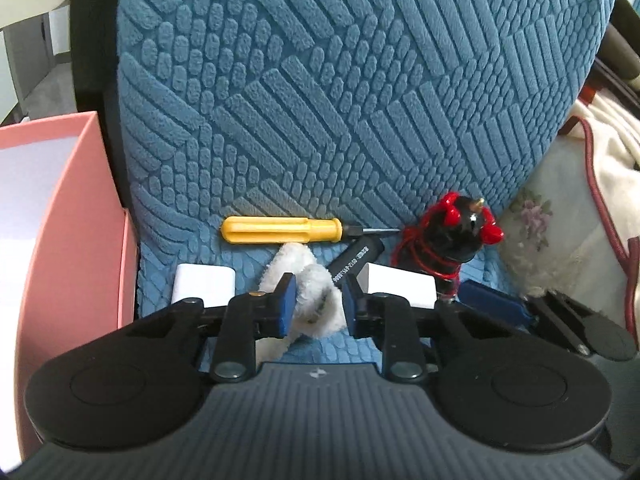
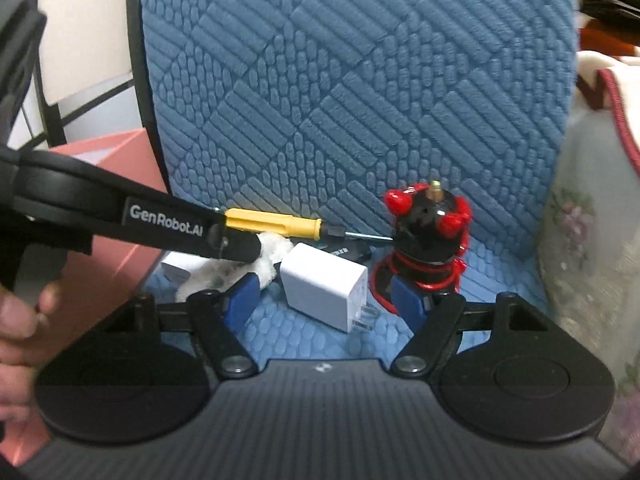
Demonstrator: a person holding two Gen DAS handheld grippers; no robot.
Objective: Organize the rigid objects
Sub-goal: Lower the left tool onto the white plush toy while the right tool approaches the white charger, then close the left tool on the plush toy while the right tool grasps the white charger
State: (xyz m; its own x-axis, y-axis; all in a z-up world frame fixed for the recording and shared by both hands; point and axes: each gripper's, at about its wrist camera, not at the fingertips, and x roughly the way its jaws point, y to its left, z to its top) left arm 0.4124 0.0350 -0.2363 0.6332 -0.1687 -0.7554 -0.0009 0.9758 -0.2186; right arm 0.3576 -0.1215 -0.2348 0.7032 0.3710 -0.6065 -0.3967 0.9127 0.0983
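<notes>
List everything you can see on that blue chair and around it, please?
Screwdriver: one, yellow handle, lying at the seat's back.
Fluffy thing: one, white, between the left gripper's fingers.
Charger plug: one, white, mid-seat, between the right gripper's open fingers.
White block: one, seat's left side.
Figurine: one, black with red horns and cord, seat's right side.
Black stick: one, printed digits, beside the screwdriver.
Box: one, pink, left of the chair.
Chair cover: one, blue, textured.
Left gripper: black, blue pads.
Right gripper: black, blue pads.
Hand: one, left edge.
</notes>
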